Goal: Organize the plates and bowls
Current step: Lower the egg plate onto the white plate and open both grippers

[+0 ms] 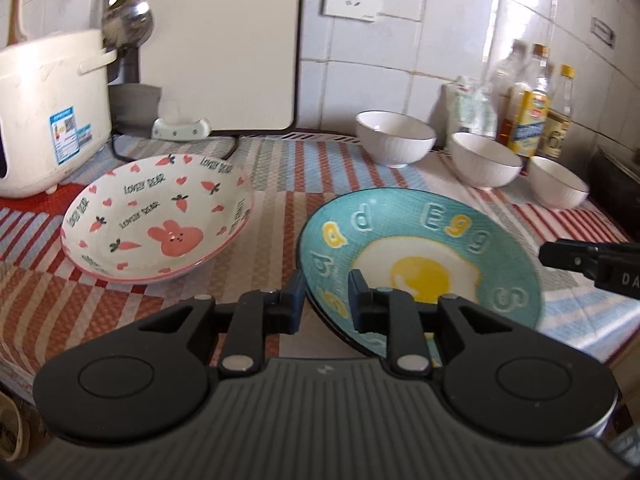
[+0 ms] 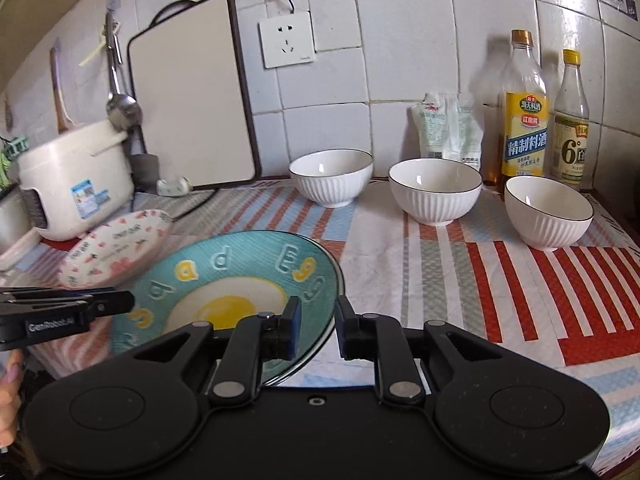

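Observation:
A teal fried-egg plate point(image 1: 424, 248) sits on the striped cloth; it also shows in the right wrist view point(image 2: 240, 276). My left gripper point(image 1: 323, 300) straddles its left rim with the jaws apart, one finger on each side. My right gripper point(image 2: 318, 328) straddles its right rim the same way, jaws apart. A pink rabbit plate point(image 1: 156, 216) lies to the left; it also shows in the right wrist view point(image 2: 116, 248). Three white ribbed bowls point(image 2: 331, 178) point(image 2: 438, 190) point(image 2: 548, 212) stand in a row at the back right.
A white rice cooker point(image 1: 48, 112) stands at back left, a white cutting board point(image 2: 192, 96) leans on the tiled wall, and bottles point(image 2: 524, 112) with a pouch point(image 2: 448, 128) stand behind the bowls. The counter's front edge is near the teal plate.

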`<act>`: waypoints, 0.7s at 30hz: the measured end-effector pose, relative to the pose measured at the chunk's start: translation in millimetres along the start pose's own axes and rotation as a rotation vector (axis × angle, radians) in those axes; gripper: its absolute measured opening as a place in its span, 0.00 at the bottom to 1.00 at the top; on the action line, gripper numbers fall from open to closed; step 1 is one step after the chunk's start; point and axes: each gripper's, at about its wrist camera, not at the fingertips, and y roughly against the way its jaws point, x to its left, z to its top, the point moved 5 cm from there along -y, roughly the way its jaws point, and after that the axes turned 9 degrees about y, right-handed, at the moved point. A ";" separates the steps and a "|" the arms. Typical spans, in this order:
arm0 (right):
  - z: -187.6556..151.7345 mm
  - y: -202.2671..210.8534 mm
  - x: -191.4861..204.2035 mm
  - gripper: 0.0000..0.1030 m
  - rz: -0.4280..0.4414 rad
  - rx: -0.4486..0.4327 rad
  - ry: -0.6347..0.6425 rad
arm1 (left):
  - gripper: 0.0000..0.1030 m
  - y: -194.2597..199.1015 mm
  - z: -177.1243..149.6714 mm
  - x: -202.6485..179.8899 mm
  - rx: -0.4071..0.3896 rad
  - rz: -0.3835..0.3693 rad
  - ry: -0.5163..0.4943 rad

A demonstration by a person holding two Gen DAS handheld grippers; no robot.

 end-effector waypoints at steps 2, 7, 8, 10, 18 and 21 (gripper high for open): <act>3.7 10.8 5.3 0.28 0.008 0.003 0.018 | 0.28 12.2 2.7 -2.3 0.004 -0.031 -0.017; 6.6 33.7 22.7 0.38 0.047 0.004 0.052 | 0.39 46.8 8.4 -2.5 -0.019 -0.071 -0.051; 6.7 37.9 27.3 0.39 0.063 0.005 0.054 | 0.40 53.6 9.5 -1.2 -0.025 -0.076 -0.056; 7.5 46.0 36.5 0.41 0.089 0.009 0.063 | 0.41 66.8 10.9 4.1 -0.036 -0.089 -0.066; 15.4 70.6 88.3 0.54 0.184 -0.038 0.156 | 0.52 104.7 11.4 32.8 -0.082 -0.082 -0.097; 16.6 67.5 106.6 0.56 0.236 -0.045 0.151 | 0.55 114.9 11.4 47.7 -0.086 -0.084 -0.106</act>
